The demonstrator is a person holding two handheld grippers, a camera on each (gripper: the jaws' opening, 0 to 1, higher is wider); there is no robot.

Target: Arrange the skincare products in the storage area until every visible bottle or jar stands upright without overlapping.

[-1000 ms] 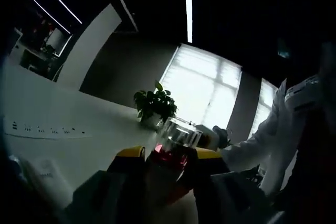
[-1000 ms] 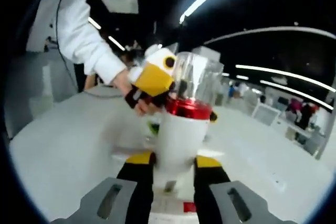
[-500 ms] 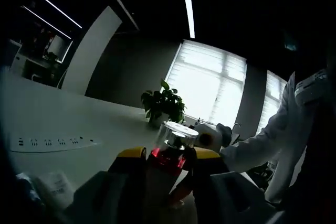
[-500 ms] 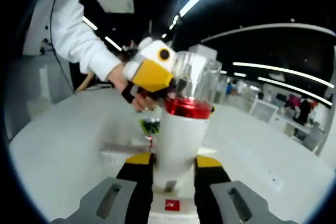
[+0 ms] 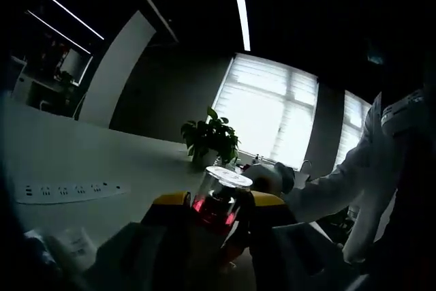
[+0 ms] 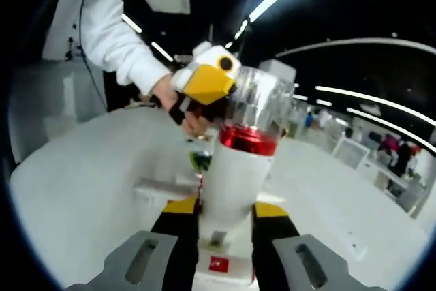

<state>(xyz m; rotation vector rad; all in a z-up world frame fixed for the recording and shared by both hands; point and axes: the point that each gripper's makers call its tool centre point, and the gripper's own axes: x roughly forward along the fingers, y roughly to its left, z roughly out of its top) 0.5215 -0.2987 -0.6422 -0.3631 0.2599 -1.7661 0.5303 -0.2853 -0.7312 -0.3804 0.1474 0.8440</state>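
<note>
In the right gripper view, the right gripper (image 6: 218, 212) has its yellow-tipped black jaws pressed against either side of the white body of a bottle (image 6: 235, 175), clamped on it low down. The bottle is a smooth white cylinder with a glossy red collar and a clear, ribbed plastic cap (image 6: 262, 107) above. It is held off the white table (image 6: 75, 182), whose broad matt top lies bare to the left and right, with a low flat object lying on it behind the bottle.

At the cap, the left gripper (image 6: 208, 83) comes in from the left – yellow and white blocks, held in a person's hand (image 6: 174, 103) with a white sleeve; its tips are at the cap's side, but whether they pinch it cannot be told there.

The left gripper view looks along its own jaws (image 5: 218, 202): the yellow pads sit against both sides of the clear cap and red collar, closed on the bottle's top. This dim view also shows a potted plant (image 5: 210, 142) near the table's far edge before bright blinds, a white power strip (image 5: 65, 189) lying flat to the left, and a white-sleeved arm (image 5: 340, 182) at the right
</note>
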